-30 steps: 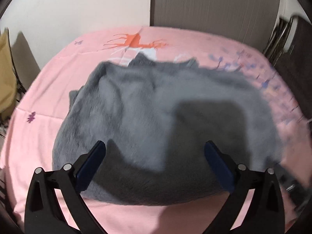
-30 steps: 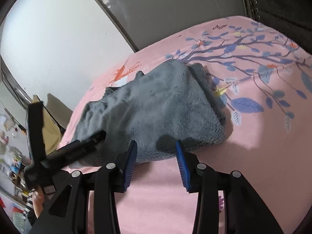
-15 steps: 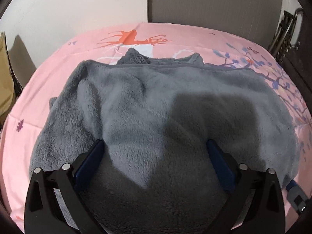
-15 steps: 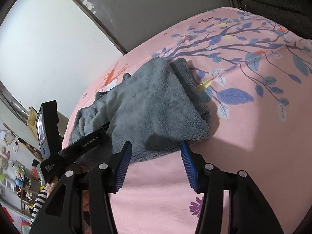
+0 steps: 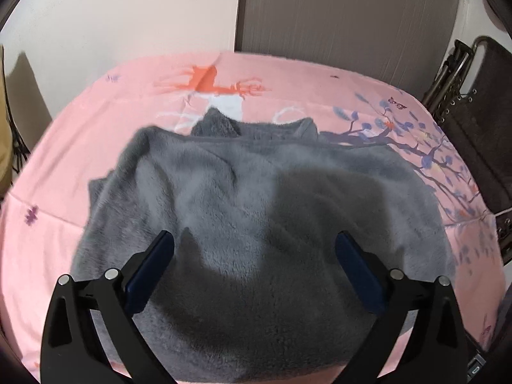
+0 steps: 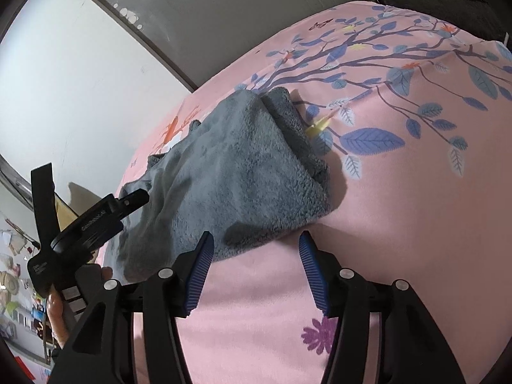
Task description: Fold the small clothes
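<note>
Over the grey fleece garment [image 5: 256,224], both grippers, left gripper [image 5: 256,268] and right gripper [image 6: 256,272], jaws apart.

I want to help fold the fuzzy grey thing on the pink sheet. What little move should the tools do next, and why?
Probably lower the right tool onto the near corner of the grey fleece garment and close on it. Both tools are open and hold nothing, the left tool hovers over the garment's middle, and the corner sits just ahead of the right one.
</note>
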`<state>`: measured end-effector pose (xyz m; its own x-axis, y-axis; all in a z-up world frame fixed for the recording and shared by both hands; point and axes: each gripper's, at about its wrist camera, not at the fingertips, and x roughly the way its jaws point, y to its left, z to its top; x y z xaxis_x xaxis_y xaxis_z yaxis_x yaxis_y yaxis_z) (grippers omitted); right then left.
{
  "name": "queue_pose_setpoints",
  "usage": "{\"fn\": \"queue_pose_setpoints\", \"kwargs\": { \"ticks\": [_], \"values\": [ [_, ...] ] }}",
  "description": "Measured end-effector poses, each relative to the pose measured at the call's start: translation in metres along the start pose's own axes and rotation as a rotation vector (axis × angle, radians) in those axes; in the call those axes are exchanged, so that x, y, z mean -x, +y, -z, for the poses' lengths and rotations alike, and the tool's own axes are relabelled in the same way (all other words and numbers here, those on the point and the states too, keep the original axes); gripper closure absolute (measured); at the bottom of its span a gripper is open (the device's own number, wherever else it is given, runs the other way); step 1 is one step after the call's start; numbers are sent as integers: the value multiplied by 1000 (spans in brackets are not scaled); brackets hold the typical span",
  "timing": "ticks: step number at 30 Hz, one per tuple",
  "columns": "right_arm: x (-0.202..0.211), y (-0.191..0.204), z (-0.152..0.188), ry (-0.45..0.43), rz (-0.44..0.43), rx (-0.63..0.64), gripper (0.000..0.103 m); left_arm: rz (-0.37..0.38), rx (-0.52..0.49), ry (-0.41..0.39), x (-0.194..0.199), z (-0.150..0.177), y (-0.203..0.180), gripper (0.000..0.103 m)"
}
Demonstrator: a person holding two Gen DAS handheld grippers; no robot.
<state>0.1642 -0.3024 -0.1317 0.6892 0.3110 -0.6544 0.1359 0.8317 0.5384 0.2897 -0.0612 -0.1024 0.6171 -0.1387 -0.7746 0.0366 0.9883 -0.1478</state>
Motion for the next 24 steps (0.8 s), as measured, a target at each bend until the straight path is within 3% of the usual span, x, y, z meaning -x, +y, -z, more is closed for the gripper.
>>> {"fn": "queue_pose_setpoints", "kwargs": {
  "ticks": [2,4,8,18,24],
  "values": [
    [-2,-1,-2,-16,-3,-27,47,-9,18,54,-24,4,7,4],
    [-3,-7,-6,-38,-14,-61,47,-65,-80,-11,-27,14,-6,4],
    [-9,-21,-19,-75,-52,-182,47,-56,-37,-5,-27,15,-3,4],
    [-6,-13,-5,-65,-54,-239,46,-47,-35,-15,-25,17,-1,4],
    [-24,-16,-30,-136,-11,-293,46,-50,-36,-15,-26,17,-1,4]
  ]
}}
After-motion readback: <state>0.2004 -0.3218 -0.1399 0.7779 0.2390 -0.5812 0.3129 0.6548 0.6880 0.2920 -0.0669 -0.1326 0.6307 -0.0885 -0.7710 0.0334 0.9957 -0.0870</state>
